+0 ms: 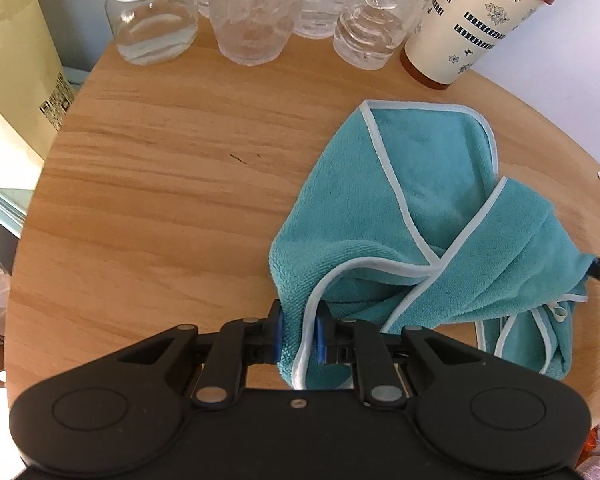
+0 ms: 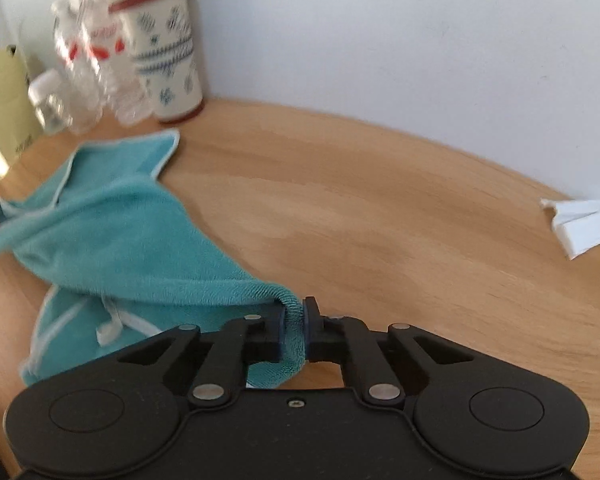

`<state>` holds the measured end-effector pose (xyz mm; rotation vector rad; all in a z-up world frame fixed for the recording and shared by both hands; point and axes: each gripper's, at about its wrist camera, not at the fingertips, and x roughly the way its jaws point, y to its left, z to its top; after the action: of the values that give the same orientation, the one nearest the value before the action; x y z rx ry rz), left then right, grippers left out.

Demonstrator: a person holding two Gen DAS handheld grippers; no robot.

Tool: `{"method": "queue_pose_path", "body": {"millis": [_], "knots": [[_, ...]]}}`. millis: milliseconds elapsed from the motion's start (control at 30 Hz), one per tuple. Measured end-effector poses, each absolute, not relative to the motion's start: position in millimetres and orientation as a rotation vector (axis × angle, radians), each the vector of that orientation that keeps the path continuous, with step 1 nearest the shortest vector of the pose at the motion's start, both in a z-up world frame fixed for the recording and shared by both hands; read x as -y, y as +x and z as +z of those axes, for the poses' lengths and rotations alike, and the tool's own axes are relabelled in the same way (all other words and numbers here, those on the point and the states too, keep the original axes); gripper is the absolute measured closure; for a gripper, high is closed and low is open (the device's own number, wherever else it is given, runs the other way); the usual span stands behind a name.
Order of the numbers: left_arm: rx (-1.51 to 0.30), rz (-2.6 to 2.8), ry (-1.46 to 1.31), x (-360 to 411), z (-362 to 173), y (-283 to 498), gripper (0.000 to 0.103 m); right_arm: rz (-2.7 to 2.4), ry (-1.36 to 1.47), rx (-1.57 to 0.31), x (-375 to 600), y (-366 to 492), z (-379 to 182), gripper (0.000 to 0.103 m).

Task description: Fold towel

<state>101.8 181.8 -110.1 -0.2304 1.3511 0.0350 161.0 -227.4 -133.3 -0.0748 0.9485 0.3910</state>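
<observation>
Left wrist view: The left tool is clamped on a white-trimmed corner of the teal towel, its blue pads pressed against the cloth on both sides. The towel lies bunched and partly doubled over on the right half of the round wooden counter, with white edging crossing it in several lines and a small white loop near its lower right. At the far right edge, a dark part that appears to be the other tool meets the cloth, though too little shows to be certain. Along the back of the counter stand a white-capped glass jar, a textured glass cup, a clear plastic bottle and a cream patterned container with a red lid. A pale yellow-green box stands at the left.

Right wrist view: The picture is motion-blurred. The right tool is closed narrowly on a gathered fold of the towel, which stretches away to the left, raised above the counter near the tool and resting on it farther left. The same containers stand at the upper left against a white wall. A folded white paper object lies at the right edge of the counter.
</observation>
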Motion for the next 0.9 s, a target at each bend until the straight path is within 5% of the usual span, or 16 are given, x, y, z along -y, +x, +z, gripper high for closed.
{"method": "queue_pose_path", "body": {"millis": [400,733,900], "knots": [[-1.144,0.025,-0.282,-144,-42,109,0.091,0.408,-0.365,-0.517,219,110,34,0.096],[-1.335,0.116,-0.166,-139,-114,54,0.091,0.524,-0.489,-0.965,203,11,-105,0.095],[-1.378,0.084,-0.113,-134,-126,35,0.084,0.502,-0.484,-1.028,216,4,-112,0.072]]}}
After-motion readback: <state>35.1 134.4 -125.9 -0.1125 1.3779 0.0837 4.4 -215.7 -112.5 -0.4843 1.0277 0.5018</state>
